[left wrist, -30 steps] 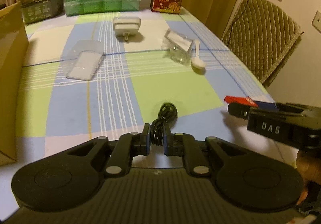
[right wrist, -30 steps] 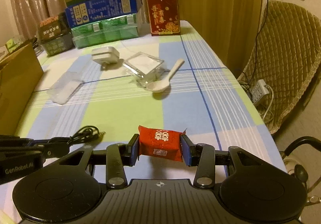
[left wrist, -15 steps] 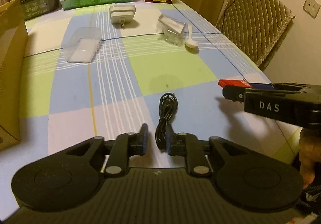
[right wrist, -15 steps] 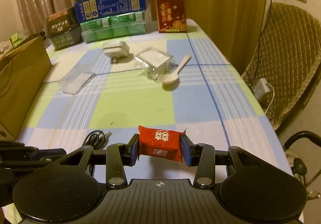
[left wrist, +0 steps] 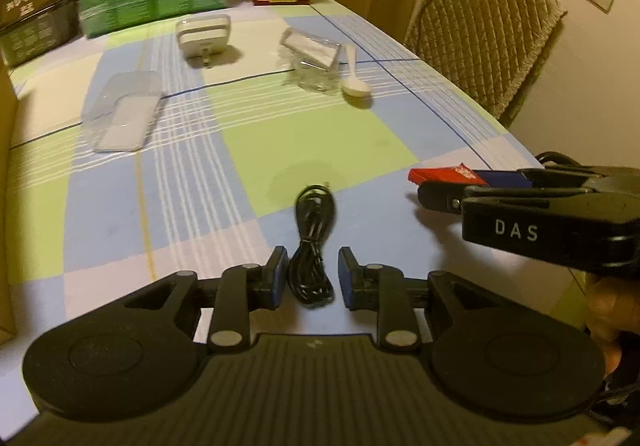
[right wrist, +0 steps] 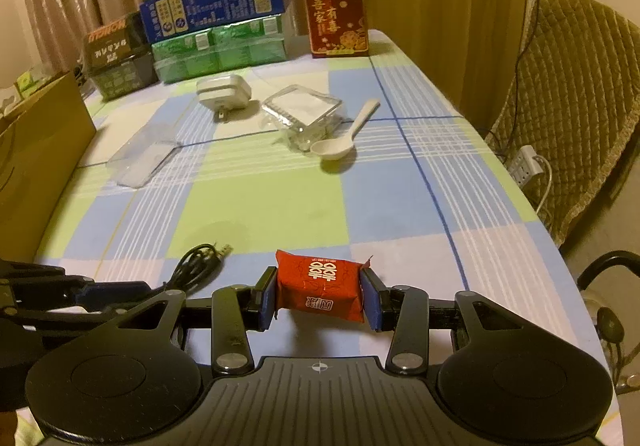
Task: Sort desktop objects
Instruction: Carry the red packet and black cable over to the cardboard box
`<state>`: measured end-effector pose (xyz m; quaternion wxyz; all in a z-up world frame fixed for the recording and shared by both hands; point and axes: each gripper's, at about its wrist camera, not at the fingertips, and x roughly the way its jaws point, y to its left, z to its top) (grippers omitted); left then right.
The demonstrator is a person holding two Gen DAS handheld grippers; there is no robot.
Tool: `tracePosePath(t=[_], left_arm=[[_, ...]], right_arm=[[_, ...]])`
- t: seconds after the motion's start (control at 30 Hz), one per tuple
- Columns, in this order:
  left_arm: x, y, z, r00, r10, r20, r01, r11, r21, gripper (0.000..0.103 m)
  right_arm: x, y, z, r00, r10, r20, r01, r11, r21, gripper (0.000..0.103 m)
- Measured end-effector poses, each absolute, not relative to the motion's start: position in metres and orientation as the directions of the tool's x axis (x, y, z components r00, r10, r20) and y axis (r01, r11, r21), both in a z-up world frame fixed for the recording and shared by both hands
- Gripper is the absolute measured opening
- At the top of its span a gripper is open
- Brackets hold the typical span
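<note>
Right now the left gripper sits spread around the coiled black cable on the checked tablecloth, its long axis pointing straight ahead, while the right gripper pinches a red wrapped candy.

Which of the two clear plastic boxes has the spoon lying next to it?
The taller clear box, in front of the white charger; the white spoon lies along its right side. The flatter box, near the cardboard carton, has nothing beside it.
</note>
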<state>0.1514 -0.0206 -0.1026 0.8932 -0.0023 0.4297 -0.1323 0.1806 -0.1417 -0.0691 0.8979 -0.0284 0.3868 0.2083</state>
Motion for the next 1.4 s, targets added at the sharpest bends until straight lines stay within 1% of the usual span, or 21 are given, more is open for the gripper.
tracePosePath(t=[0.27,0.3,0.33,0.43,0.8,1.0,1.4], left_arm=[[0.163,-0.027,-0.107,0.597,-0.214,-0.773,0.238,0.968,-0.085,0.021],[0.163,-0.028,-0.107,0.597,-0.204,-0.776,0.235,0.969,-0.073,0.014],[0.163,-0.028,-0.107,0.597,-0.194,-0.779,0.234,0.970,-0.063,0.013],[0.162,-0.024,-0.105,0.587,-0.197,-0.785,0.218,0.973,-0.082,0.009],[0.144,-0.016,-0.086,0.618,-0.197,-0.761,0.171,0.979,-0.115,0.009],[0.134,-0.009,-0.063,0.655,-0.192,-0.731,0.146,0.981,-0.127,0.009],[0.103,0.021,-0.010,0.732,-0.135,-0.667,0.079,0.990,-0.115,0.009]], right_arm=[[0.182,-0.144,-0.070,0.614,0.350,-0.708,-0.389,0.914,0.116,0.040],[0.182,-0.144,-0.070,0.614,0.350,-0.708,-0.388,0.914,0.115,0.040],[0.182,-0.144,-0.070,0.614,0.351,-0.707,-0.388,0.914,0.116,0.040],[0.181,-0.144,-0.070,0.612,0.357,-0.706,-0.394,0.911,0.118,0.040],[0.168,-0.143,-0.056,0.619,0.375,-0.690,-0.406,0.905,0.128,0.040],[0.157,-0.140,-0.039,0.634,0.386,-0.670,-0.418,0.900,0.122,0.040],[0.129,-0.116,0.007,0.666,0.438,-0.604,-0.476,0.873,0.108,0.040]])
